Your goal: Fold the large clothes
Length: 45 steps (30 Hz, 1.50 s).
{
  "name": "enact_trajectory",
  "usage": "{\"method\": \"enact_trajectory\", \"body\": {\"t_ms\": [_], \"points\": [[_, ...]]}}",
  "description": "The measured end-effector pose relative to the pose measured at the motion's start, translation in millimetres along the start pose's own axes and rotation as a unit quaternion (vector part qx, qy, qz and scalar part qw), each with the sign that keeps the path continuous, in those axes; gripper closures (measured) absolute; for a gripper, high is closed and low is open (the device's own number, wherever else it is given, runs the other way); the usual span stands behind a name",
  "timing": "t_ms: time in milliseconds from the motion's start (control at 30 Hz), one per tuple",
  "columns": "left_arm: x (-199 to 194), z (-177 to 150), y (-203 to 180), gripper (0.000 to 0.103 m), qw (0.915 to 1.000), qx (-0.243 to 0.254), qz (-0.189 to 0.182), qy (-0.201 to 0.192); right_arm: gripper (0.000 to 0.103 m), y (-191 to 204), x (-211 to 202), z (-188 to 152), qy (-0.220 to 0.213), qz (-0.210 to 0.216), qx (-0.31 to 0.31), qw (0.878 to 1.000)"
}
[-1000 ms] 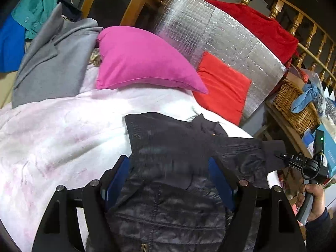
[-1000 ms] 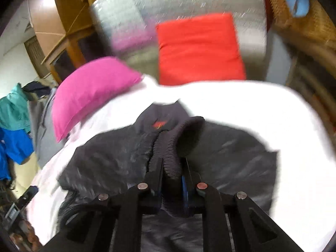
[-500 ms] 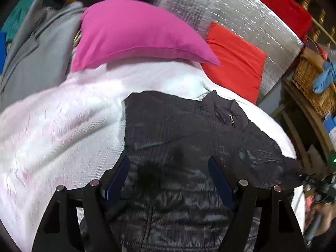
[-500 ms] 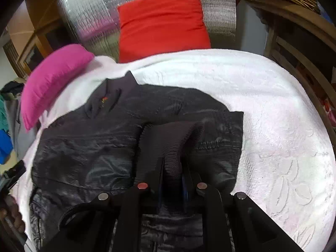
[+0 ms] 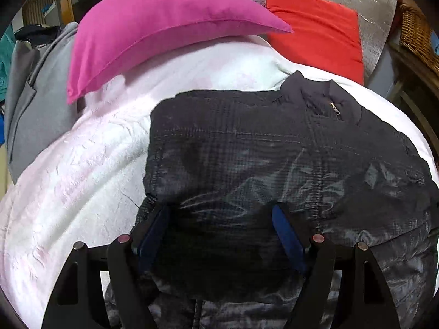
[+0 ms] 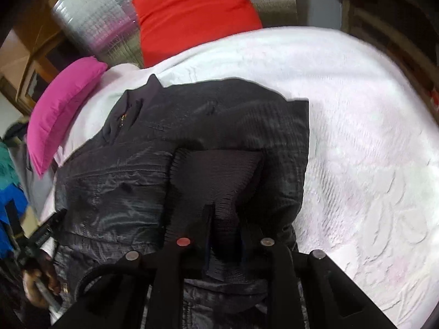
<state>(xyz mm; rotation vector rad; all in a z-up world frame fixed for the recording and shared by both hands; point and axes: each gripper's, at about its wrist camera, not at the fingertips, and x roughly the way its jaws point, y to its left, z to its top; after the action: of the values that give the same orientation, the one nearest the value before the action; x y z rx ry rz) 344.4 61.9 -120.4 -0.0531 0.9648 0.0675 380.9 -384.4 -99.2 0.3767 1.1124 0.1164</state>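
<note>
The black jacket (image 5: pixel 274 150) lies spread on the bed's white blanket (image 5: pixel 82 178), collar toward the far pillows, both sleeves folded in over the body. Starting on the left, my left gripper (image 5: pixel 219 235) hangs low over the jacket's near left part with its jaws wide. Dark fabric fills the gap between the blue pads (image 5: pixel 285 233), but I cannot tell whether they press on it. If a fold is snagged there, drawing this gripper away could drag the left sleeve back off the body, and the slick shell would slide easily.

To the right, my right gripper (image 6: pixel 223 235) has the ribbed cuff (image 6: pixel 216 178) of the right sleeve between its fingers, and its jaws are opening to let it go. The cuff lies across the jacket's middle. The knit could cling to a pad and lift as I pull back, undoing the fold. That sleeve's outer edge sits near the jacket's right side (image 6: pixel 301 142), so a small tug could spill it onto the blanket.
</note>
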Motion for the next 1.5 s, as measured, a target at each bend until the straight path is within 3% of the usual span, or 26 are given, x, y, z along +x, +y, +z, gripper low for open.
{"method": "enact_trajectory", "body": {"t_ms": [133,267,400,567,700,867,967,1133,1233,1333,1500], "points": [[-28,2,1,0.025,0.9991,-0.011,-0.019,-0.035,0.057,-20,-23,1,-0.017,0.018,0.038,0.999],[-49,4,-18,0.025,0.9965,0.005,-0.042,-0.072,0.050,-29,-55,3,-0.071,0.025,0.067,0.995],[-45,1,-46,0.025,0.9953,0.046,-0.043,-0.073,0.045,-2,-67,6,-0.108,0.077,0.047,0.990],[-8,-11,-66,0.025,0.9969,0.074,-0.019,-0.019,0.034,40,-31,5,-0.103,0.100,-0.006,0.990],[1,-20,-70,0.024,0.9965,0.081,-0.008,-0.020,0.036,29,19,-2,-0.057,0.093,0.007,0.994],[5,-20,-68,0.020,0.9961,0.085,-0.008,-0.018,0.036,-24,0,-9,-0.089,0.190,0.106,0.972],[4,-20,-69,0.020,0.9964,0.081,-0.009,-0.022,0.032,-62,-18,-15,-0.103,0.245,0.184,0.946],[-25,-21,-58,0.020,0.9961,0.066,-0.031,-0.050,0.031,-85,-62,-31,-0.149,0.258,0.188,0.936],[-42,-21,-54,0.020,0.9947,0.059,-0.036,-0.077,0.030,-75,-72,-41,-0.153,0.278,0.167,0.934],[-36,-24,-61,0.020,0.9946,0.073,-0.037,-0.064,0.030,-52,-63,-45,-0.137,0.295,0.130,0.937],[-10,-34,-69,0.020,0.9951,0.090,-0.019,-0.037,0.029,-33,-37,-62,-0.102,0.256,0.060,0.959]]}}
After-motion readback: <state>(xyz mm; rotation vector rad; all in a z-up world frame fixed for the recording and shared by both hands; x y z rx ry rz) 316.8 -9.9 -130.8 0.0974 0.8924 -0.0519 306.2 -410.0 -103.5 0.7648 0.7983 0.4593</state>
